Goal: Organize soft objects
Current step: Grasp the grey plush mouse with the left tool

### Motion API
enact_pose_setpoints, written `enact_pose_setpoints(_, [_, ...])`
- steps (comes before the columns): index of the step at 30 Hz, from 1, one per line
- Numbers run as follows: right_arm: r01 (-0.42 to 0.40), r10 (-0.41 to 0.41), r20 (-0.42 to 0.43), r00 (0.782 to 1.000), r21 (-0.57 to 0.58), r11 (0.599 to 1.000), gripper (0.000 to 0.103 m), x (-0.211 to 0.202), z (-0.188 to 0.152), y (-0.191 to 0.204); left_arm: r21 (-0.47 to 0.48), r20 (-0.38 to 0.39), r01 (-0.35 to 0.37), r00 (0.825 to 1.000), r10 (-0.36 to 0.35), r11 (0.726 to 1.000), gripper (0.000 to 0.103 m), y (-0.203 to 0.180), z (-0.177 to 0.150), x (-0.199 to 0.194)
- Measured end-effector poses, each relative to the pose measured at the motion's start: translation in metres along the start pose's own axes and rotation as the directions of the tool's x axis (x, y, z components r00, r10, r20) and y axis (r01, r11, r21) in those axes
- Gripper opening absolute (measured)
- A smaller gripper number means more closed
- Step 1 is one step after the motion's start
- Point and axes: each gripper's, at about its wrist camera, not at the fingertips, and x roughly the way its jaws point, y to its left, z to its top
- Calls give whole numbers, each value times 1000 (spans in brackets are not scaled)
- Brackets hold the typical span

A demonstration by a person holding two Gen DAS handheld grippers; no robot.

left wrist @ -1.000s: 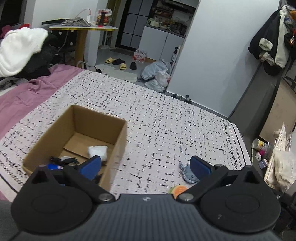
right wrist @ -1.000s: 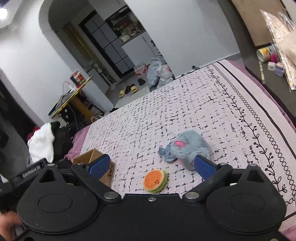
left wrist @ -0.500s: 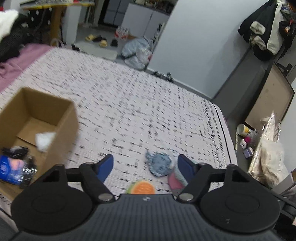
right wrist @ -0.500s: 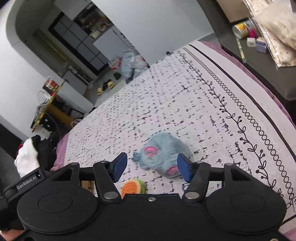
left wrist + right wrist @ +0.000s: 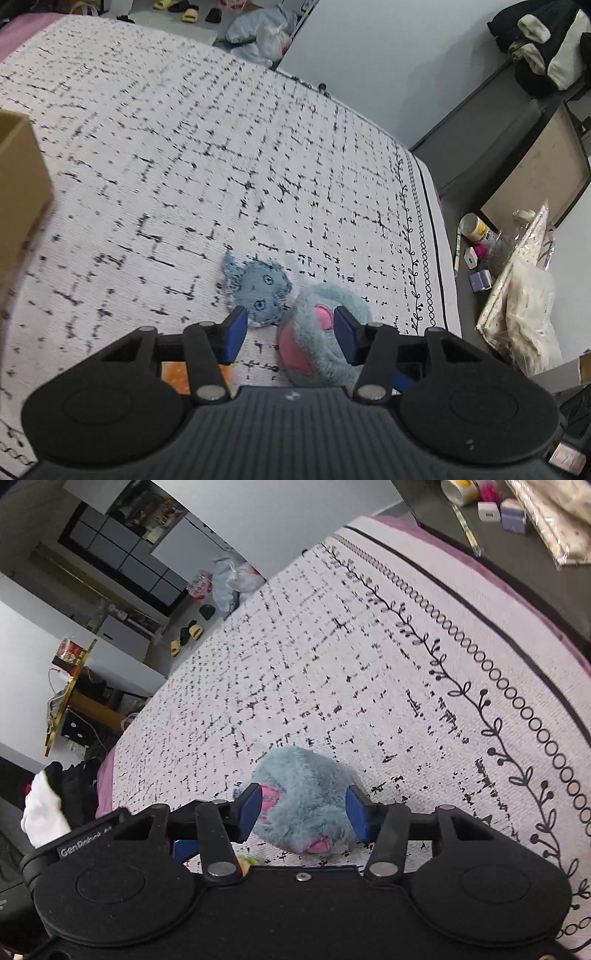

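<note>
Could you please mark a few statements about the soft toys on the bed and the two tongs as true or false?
1. The fluffy grey-blue plush lies between the fingers of the right tongs. True; the jaws are closing around it.
2. The plush has green patches. False; its patches are pink.
3. A flat blue fabric toy lies beside the plush. True.
4. The bed cover is plain red. False; it is white with black marks.
5. The left tongs hold the cardboard box. False; the box stands apart at the left edge.
</note>
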Motion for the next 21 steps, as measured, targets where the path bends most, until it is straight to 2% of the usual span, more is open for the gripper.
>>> enact_pose_setpoints(3, [5, -4, -17, 1000, 14, 1000, 49, 11, -1, -2, -34, -27, 11, 1000, -12, 999, 48, -1, 1, 15])
enact_pose_setpoints(5, [8, -7, -36, 999, 35, 999, 44, 19, -2, -5, -70, -56, 17, 998, -21, 997, 45, 2, 1, 28])
enact_pose_setpoints(7, [20, -17, -52, 999, 58, 998, 39, 27, -4, -9, -119, -97, 17, 995, -29, 993, 37, 7, -2, 43])
enact_pose_setpoints(8, [24, -21, -58, 998, 65, 998, 37, 30, -5, -11, -151, -128, 17, 991, -36, 988, 25, 11, -4, 51])
enact_pose_setpoints(10, [23, -18, -71, 997, 77, 997, 36, 35, -9, -14, -193, -137, 33, 989, -60, 981, 19, 15, -7, 56])
enact_pose_setpoints(16, [-2, 5, -51, 999, 69, 998, 27, 19, -16, -12, -138, -108, 34, 993, -49, 990, 15, 2, -14, 38])
enact_pose_setpoints(21, [-17, 19, -23, 1000, 64, 998, 26, 1, -22, -7, -111, -75, 43, 996, -51, 993, 15, -2, -20, 18])
